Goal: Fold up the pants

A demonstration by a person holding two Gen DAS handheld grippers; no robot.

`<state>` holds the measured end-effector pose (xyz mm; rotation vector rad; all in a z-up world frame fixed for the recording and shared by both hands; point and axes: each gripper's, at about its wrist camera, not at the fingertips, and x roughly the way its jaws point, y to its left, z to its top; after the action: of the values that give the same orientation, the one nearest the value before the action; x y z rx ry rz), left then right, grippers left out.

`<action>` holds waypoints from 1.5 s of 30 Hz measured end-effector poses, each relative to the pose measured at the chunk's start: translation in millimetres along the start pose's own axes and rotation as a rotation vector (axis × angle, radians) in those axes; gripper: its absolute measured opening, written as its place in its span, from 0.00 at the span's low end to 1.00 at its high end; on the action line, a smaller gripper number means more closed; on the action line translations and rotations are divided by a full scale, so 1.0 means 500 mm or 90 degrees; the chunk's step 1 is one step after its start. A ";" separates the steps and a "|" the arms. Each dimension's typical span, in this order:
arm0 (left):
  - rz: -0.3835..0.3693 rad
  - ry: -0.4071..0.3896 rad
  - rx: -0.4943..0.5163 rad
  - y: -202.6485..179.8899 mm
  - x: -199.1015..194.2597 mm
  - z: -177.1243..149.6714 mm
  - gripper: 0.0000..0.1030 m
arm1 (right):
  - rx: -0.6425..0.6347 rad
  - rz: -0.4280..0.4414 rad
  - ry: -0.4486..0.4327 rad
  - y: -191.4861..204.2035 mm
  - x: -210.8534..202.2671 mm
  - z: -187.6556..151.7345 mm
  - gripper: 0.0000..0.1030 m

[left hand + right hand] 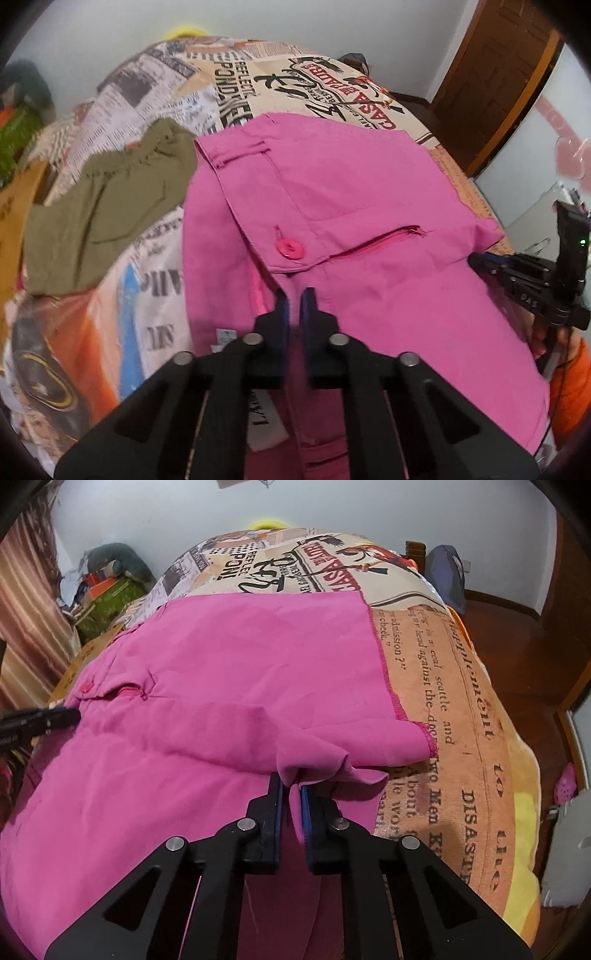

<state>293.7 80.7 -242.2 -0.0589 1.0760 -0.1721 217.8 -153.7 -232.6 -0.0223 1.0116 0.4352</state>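
The pants (369, 192) lie on the bed (461, 701), roughly in its middle, with an olive garment (103, 206) to their left. The left gripper (294, 295) has its fingers nearly together on the fly edge near the button (290, 248). The right gripper (291, 781) has its fingers pinched on a fold at the leg hem. One leg seems doubled onto the other, so the lengthwise fold looks about done; folding across is probably left. The cloth is bright pink, thin and lightly wrinkled, bunched at the hem.
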 end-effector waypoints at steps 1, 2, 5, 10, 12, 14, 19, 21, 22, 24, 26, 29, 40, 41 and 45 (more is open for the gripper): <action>-0.002 -0.005 -0.002 0.003 -0.006 0.001 0.02 | -0.005 -0.003 0.001 0.002 0.000 -0.001 0.07; -0.003 -0.012 -0.004 0.007 -0.013 0.002 0.02 | -0.010 -0.006 0.003 0.002 -0.001 -0.004 0.07; -0.005 -0.023 -0.007 0.016 -0.024 0.002 0.03 | -0.014 -0.006 0.006 0.000 -0.004 -0.010 0.06; 0.033 -0.001 0.005 0.015 0.007 -0.010 0.03 | 0.019 0.007 0.010 -0.017 -0.009 -0.021 0.04; 0.034 0.009 -0.005 0.018 0.020 -0.013 0.03 | 0.036 0.018 0.010 -0.024 -0.008 -0.023 0.04; 0.028 0.011 -0.013 0.019 0.013 -0.010 0.04 | 0.046 0.026 0.011 -0.026 -0.013 -0.022 0.05; 0.015 -0.003 -0.017 0.018 -0.021 0.002 0.18 | 0.039 0.015 -0.008 -0.023 -0.050 -0.010 0.10; 0.023 -0.022 -0.009 0.013 -0.039 0.012 0.30 | 0.047 0.014 -0.029 -0.033 -0.069 0.005 0.14; 0.023 -0.031 -0.008 0.013 -0.045 0.019 0.38 | 0.050 0.014 -0.036 -0.036 -0.075 0.011 0.18; 0.021 -0.046 -0.008 0.013 -0.052 0.034 0.43 | 0.057 0.012 -0.058 -0.048 -0.086 0.031 0.26; 0.029 -0.052 -0.005 0.013 -0.048 0.051 0.44 | 0.060 0.002 -0.073 -0.058 -0.086 0.050 0.32; 0.030 -0.045 -0.007 0.019 -0.024 0.070 0.44 | 0.066 -0.006 -0.076 -0.078 -0.065 0.075 0.32; 0.007 -0.007 -0.039 0.047 0.062 0.071 0.44 | 0.046 -0.008 -0.012 -0.101 0.064 0.089 0.34; 0.006 -0.008 -0.038 0.047 0.062 0.071 0.44 | 0.037 -0.009 -0.012 -0.097 0.065 0.090 0.35; 0.004 -0.009 -0.017 0.034 0.062 0.075 0.29 | -0.010 -0.038 -0.018 -0.076 0.071 0.088 0.15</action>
<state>343.2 90.8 -253.6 -0.0799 1.0639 -0.1519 283.3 -167.0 -245.0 -0.0598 0.9767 0.3872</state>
